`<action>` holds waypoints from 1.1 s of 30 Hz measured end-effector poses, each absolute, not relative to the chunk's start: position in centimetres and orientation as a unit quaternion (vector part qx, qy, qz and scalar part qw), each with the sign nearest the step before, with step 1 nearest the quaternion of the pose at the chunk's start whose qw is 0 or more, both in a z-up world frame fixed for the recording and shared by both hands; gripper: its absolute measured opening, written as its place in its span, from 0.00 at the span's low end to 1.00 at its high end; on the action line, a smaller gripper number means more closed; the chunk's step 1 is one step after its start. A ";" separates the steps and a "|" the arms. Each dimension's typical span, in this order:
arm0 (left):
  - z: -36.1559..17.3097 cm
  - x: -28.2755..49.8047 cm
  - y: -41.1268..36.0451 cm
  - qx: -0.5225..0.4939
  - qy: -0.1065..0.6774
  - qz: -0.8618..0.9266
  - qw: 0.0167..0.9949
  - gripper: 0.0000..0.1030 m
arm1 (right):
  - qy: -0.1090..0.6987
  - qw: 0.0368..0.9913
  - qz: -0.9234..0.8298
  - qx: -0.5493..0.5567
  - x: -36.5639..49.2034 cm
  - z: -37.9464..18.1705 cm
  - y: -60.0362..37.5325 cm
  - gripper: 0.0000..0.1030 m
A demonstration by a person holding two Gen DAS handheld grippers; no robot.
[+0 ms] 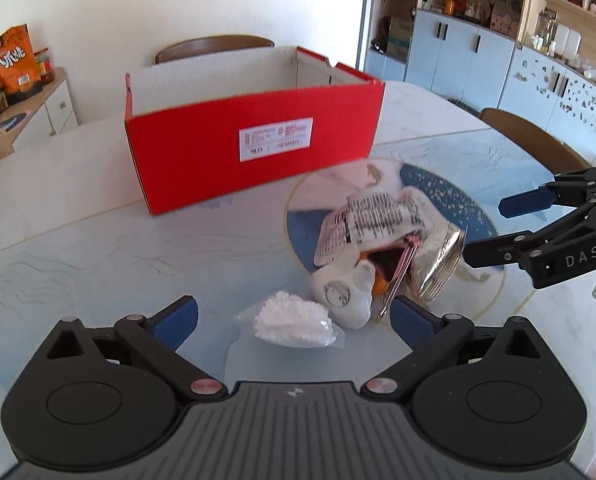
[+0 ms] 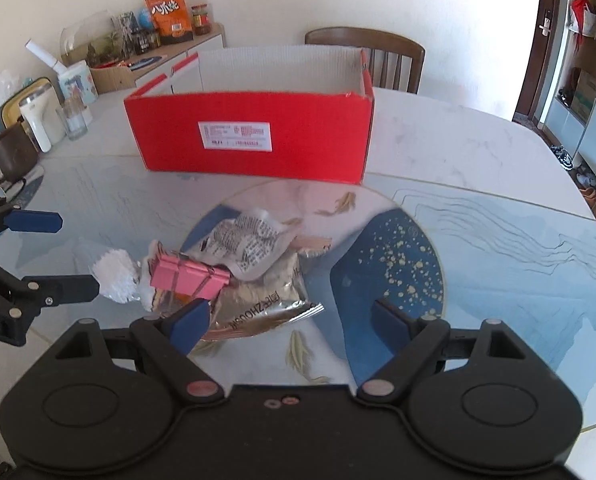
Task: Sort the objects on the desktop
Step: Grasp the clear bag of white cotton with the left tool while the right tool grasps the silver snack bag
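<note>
A small pile lies on the table's round blue pattern in front of an open red cardboard box [image 1: 253, 140] [image 2: 253, 140]. It holds a white printed packet [image 1: 374, 224] [image 2: 245, 248], a silver foil packet [image 1: 438, 264] [image 2: 257, 300], a pink binder clip [image 2: 189, 276], a white pouch [image 1: 346, 296] and a clear bag of white fluff [image 1: 293, 322] [image 2: 113, 276]. My left gripper [image 1: 295, 320] [image 2: 57, 252] stands open just short of the fluff bag. My right gripper [image 2: 291, 320] [image 1: 498, 228] is open too, its left pad over the foil packet's near edge.
A brown mug [image 2: 5, 156], a white kettle [image 2: 37, 116] and a glass [image 2: 73, 120] stand at the table's left edge. Wooden chairs [image 2: 366, 52] [image 1: 534, 140] sit behind and to the right. A sideboard [image 2: 169, 52] with an orange snack bag lines the wall.
</note>
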State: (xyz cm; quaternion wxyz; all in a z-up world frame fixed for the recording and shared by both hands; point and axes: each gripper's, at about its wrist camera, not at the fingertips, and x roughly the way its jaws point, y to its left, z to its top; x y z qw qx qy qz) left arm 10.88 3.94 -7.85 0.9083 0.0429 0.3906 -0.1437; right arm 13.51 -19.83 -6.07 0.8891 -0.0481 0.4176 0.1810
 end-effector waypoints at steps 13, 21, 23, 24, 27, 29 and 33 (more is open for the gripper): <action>-9.7 12.0 3.5 0.064 0.402 -0.147 0.902 1.00 | 0.438 0.879 0.178 -0.057 15.2 -8.5 -18.7 0.84; -10.4 12.6 3.1 0.078 0.405 -0.153 0.898 1.00 | 0.445 0.875 0.183 -0.062 15.9 -9.1 -17.7 0.84; -10.6 12.6 3.1 0.082 0.407 -0.152 0.897 1.00 | 0.446 0.873 0.186 -0.067 15.9 -9.2 -17.4 0.84; -10.7 12.7 3.1 0.083 0.407 -0.151 0.897 1.00 | 0.446 0.873 0.187 -0.069 16.0 -9.3 -17.2 0.84; -10.9 12.9 3.2 0.088 0.406 -0.148 0.897 0.99 | 0.448 0.871 0.186 -0.075 16.2 -9.6 -16.9 0.83; -11.0 13.0 3.2 0.089 0.407 -0.147 0.897 0.99 | 0.450 0.870 0.184 -0.077 16.4 -9.8 -16.7 0.83; -11.2 13.2 3.4 0.091 0.411 -0.147 0.895 0.99 | 0.452 0.869 0.186 -0.073 16.7 -10.1 -16.6 0.81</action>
